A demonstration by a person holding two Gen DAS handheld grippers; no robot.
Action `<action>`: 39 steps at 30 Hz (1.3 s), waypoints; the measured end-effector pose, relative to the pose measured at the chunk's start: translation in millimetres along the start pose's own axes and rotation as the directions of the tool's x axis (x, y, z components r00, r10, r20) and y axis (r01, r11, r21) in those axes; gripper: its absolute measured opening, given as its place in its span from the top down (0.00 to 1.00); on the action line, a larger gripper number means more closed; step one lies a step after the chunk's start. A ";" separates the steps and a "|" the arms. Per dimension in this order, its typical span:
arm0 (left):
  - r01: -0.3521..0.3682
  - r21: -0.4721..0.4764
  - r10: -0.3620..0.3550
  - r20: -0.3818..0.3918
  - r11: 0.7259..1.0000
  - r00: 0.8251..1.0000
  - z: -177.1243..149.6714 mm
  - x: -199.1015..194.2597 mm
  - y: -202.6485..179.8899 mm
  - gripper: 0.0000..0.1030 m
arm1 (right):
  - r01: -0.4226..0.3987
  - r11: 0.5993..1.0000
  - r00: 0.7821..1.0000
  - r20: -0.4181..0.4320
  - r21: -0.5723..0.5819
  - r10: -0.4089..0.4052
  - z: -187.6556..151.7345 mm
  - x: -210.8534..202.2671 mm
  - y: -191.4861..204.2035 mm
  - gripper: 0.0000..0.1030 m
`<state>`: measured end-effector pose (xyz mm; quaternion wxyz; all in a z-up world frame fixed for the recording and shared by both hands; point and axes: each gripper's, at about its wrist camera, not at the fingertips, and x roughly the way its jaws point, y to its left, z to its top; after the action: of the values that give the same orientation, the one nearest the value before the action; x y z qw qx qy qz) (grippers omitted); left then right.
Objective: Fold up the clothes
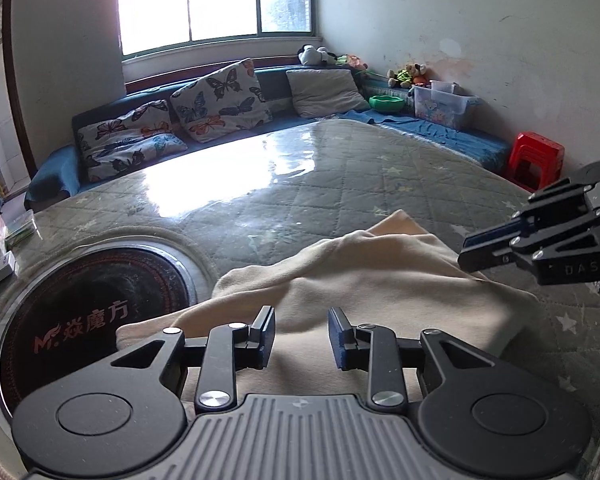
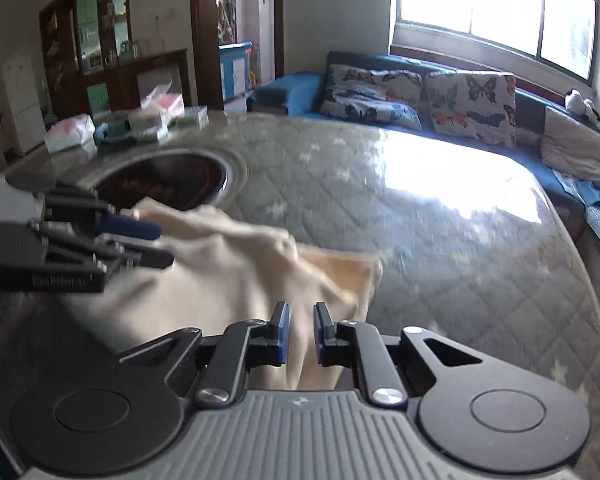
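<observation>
A cream garment [image 1: 340, 280] lies crumpled on the quilted grey table top [image 1: 340, 168], rising in a ridge toward the right. My left gripper [image 1: 302, 334] hovers over its near edge with the jaws apart and only cloth lying below the gap. In the right wrist view the same garment [image 2: 228, 280] runs up between the blue pads of my right gripper [image 2: 302, 332], whose narrow gap is filled with a pinched fold. The right gripper [image 1: 466, 252] meets the cloth's right edge. The left gripper [image 2: 164, 246] sits at the cloth's far left corner.
A round black hob [image 1: 92, 300] is set into the table just left of the garment. Packets and boxes [image 2: 140, 120] crowd the table's far left end. A blue sofa with butterfly cushions [image 1: 220, 100] lines the window wall, and a red stool [image 1: 536, 156] stands at right.
</observation>
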<state>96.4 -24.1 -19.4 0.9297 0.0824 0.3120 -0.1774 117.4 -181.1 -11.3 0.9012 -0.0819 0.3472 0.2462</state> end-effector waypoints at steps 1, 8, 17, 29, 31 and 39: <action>0.004 0.006 -0.004 0.000 1.000 1.000 -0.4 -1.0 -2.9 0.69 | 0.004 1.000 1.000 -0.007 0.003 -0.004 -5.7 -2.2 1.1 0.88; 0.015 0.022 -0.015 -0.012 1.000 1.000 -4.4 -1.6 -12.3 0.69 | -0.026 0.978 0.999 -0.021 0.205 0.031 -16.8 7.1 -26.3 0.84; 0.015 0.043 -0.014 -0.027 0.999 1.000 -10.7 1.5 -14.8 0.69 | 0.025 0.983 1.000 -0.003 0.183 -0.025 -19.8 14.9 -21.2 0.97; 0.012 0.011 -0.012 -0.010 1.000 1.000 -15.2 -8.0 -12.7 0.64 | 0.074 0.993 0.995 0.062 0.087 -0.080 -10.5 5.5 -3.8 0.91; 0.010 0.013 -0.009 -0.007 1.000 1.000 -17.8 -10.4 -12.7 0.64 | 0.042 0.998 0.996 0.074 0.041 -0.044 -10.0 2.4 8.3 0.91; -0.002 -0.025 0.002 0.000 1.000 1.000 -25.8 -22.6 2.9 0.62 | 0.019 1.000 1.000 0.012 0.009 -0.019 -10.8 15.7 15.2 0.91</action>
<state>66.6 -8.3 -25.9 0.9309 0.0710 0.3143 -0.1723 113.5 -165.4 -29.6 0.9060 -0.0795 0.3420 0.2366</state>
